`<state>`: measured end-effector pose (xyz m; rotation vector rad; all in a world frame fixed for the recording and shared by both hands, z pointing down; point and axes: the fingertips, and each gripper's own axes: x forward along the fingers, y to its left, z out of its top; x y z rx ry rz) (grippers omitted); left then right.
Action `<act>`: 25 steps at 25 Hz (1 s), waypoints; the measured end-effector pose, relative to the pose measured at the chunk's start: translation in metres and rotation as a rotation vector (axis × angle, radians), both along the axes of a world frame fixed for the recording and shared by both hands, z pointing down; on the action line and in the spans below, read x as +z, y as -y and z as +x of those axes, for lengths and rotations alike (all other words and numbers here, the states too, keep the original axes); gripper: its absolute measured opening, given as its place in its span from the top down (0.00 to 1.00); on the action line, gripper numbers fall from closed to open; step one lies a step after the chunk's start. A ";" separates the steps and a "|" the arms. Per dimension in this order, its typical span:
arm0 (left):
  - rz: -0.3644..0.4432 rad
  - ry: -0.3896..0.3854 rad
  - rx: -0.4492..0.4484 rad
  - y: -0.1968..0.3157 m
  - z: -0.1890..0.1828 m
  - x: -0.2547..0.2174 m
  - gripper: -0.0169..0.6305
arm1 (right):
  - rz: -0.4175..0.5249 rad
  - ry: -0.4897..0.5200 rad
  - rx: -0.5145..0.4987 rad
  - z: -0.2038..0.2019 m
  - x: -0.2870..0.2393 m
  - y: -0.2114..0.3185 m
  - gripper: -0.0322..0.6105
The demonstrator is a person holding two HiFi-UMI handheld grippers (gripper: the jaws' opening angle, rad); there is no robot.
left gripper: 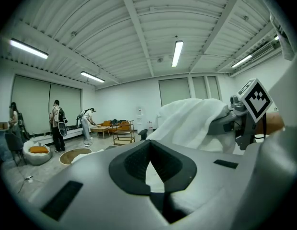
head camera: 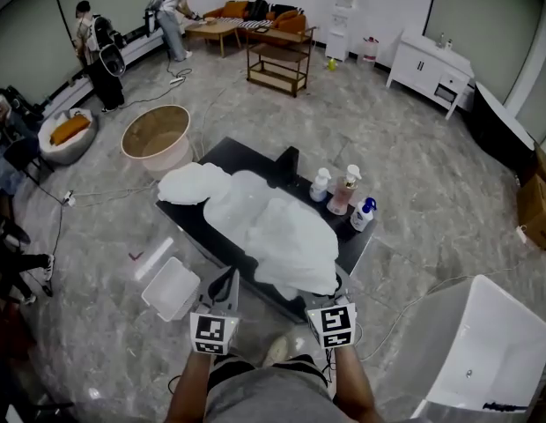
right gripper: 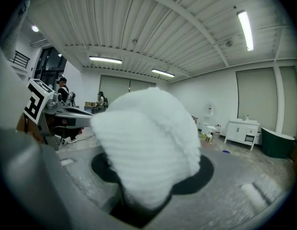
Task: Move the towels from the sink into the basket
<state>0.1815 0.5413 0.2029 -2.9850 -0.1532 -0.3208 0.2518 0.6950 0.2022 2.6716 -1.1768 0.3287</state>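
**Nothing in the basket yet**

Marble floor surrounds the black sink [head camera: 233, 152], where white towels [head camera: 273, 227] lie heaped. At the sink's near edge, the left gripper [head camera: 223, 282] seems to pinch the top towel [head camera: 295, 254] by a thin edge, and the right gripper [head camera: 327, 293] clamps a thick fold. Beyond the sink's far-left end, the basket [head camera: 125, 144] looks empty, so every towel remains.

- A black counter [head camera: 242, 154] is seen standing on a grey marbled floor [head camera: 414, 210].
- A heap of white towels [head camera: 273, 223] is spread over most of its top; three bottles [head camera: 343, 194] are stood along its right edge.
- On the floor, a round basket [head camera: 167, 159] is set beyond the counter, and a white bin [head camera: 172, 289] beside its near left edge.
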 end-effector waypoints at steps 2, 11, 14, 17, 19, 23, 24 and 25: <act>0.000 0.000 -0.028 0.009 -0.002 -0.001 0.96 | 0.009 -0.008 -0.035 -0.002 -0.003 0.011 0.57; 0.012 -0.013 -0.167 0.061 -0.025 -0.010 0.96 | 0.044 -0.027 -0.202 -0.013 -0.014 0.084 0.57; 0.011 -0.017 -0.223 0.084 -0.035 -0.011 0.96 | 0.039 -0.019 -0.260 -0.018 -0.011 0.112 0.57; 0.019 -0.017 -0.275 0.111 -0.047 -0.012 0.96 | 0.054 -0.020 -0.314 -0.025 -0.015 0.144 0.57; 0.025 -0.016 -0.304 0.130 -0.055 -0.014 0.96 | 0.068 -0.029 -0.344 -0.029 -0.018 0.166 0.57; 0.029 -0.018 -0.361 0.172 -0.071 -0.017 0.96 | 0.073 -0.021 -0.397 -0.037 -0.019 0.215 0.57; 0.030 -0.020 -0.376 0.184 -0.074 -0.018 0.96 | 0.069 -0.015 -0.410 -0.039 -0.018 0.227 0.57; 0.032 -0.021 -0.391 0.196 -0.077 -0.018 0.96 | 0.067 -0.010 -0.422 -0.041 -0.017 0.239 0.57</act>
